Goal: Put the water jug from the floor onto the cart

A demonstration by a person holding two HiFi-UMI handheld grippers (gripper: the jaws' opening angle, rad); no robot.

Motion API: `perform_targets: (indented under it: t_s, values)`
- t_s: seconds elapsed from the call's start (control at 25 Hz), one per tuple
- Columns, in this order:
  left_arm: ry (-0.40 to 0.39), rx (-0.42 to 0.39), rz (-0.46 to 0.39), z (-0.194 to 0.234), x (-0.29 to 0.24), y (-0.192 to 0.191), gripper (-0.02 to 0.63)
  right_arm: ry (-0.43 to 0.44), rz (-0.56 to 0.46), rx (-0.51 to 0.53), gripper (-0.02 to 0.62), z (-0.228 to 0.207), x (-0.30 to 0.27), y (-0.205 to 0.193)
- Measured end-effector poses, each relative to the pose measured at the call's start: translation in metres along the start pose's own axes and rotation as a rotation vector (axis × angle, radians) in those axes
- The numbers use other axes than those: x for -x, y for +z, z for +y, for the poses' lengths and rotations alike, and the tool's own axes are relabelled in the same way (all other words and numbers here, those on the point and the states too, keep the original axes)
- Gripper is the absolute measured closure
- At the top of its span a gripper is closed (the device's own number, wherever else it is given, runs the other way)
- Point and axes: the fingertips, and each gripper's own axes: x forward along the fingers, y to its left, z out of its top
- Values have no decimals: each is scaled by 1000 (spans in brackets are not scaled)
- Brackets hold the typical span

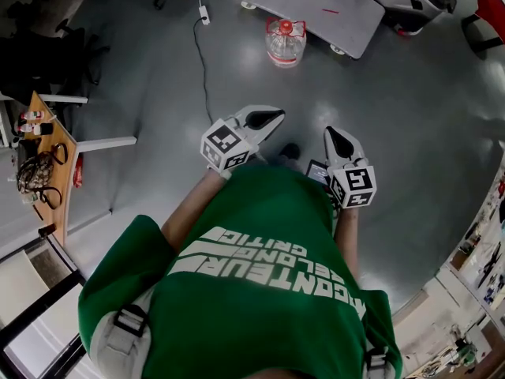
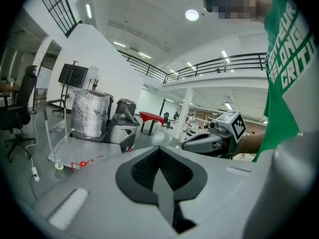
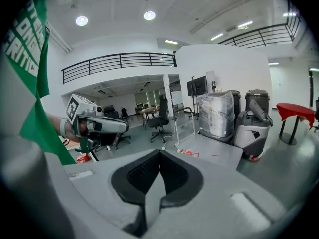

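In the head view the water jug (image 1: 285, 41), clear with a red cap and handle, stands on the grey floor against the near edge of the flat grey cart (image 1: 316, 6). My left gripper (image 1: 278, 114) and right gripper (image 1: 330, 131) are held side by side in front of the person's green shirt. Both point toward the jug from well short of it, and both are shut and empty. In the left gripper view the shut jaws meet in front of the cart deck (image 2: 94, 151), with the jug's red top (image 2: 81, 163) beside it. The right gripper view shows the cart (image 3: 219, 156) and jug (image 3: 189, 153) ahead.
A cable with a white power strip (image 1: 203, 14) runs across the floor left of the jug. A wooden desk (image 1: 49, 160) with clutter stands at the left. A wrapped pallet (image 2: 89, 114) and a grey machine (image 3: 254, 126) sit behind the cart, with a red table (image 3: 295, 109) further right.
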Motion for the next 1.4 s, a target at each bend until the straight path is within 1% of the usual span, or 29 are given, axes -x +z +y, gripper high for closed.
perform_targets:
  t_s: [0.24, 0.4, 0.48, 0.56, 0.68, 0.84, 1.0, 1.2, 1.4]
  values:
    - [13, 10, 4, -3, -12, -1, 592, 15, 7, -18, 603, -13, 3, -6]
    - [23, 29, 9, 2, -15, -2, 592, 33, 23, -24, 603, -16, -3, -9]
    - [25, 42, 6, 9, -17, -3, 592, 46, 26, -28, 603, -18, -10, -6]
    - [21, 50, 3, 15, -23, -1, 592, 56, 12, -53, 603, -24, -16, 2]
    - [5, 54, -1, 24, -38, 6, 592, 43, -1, -86, 603, -41, -22, 11]
    - [-15, 65, -24, 41, -54, 21, 592, 31, 26, -53, 603, -54, -35, 19]
    - [-34, 61, -21, 62, -64, 30, 592, 28, 32, -35, 603, -64, -55, 36]
    - [-55, 60, -14, 90, -76, 45, 592, 21, 39, -37, 603, -76, -80, 51]
    - [-57, 63, -10, 121, -89, 59, 592, 24, 59, -45, 603, -90, -105, 63]
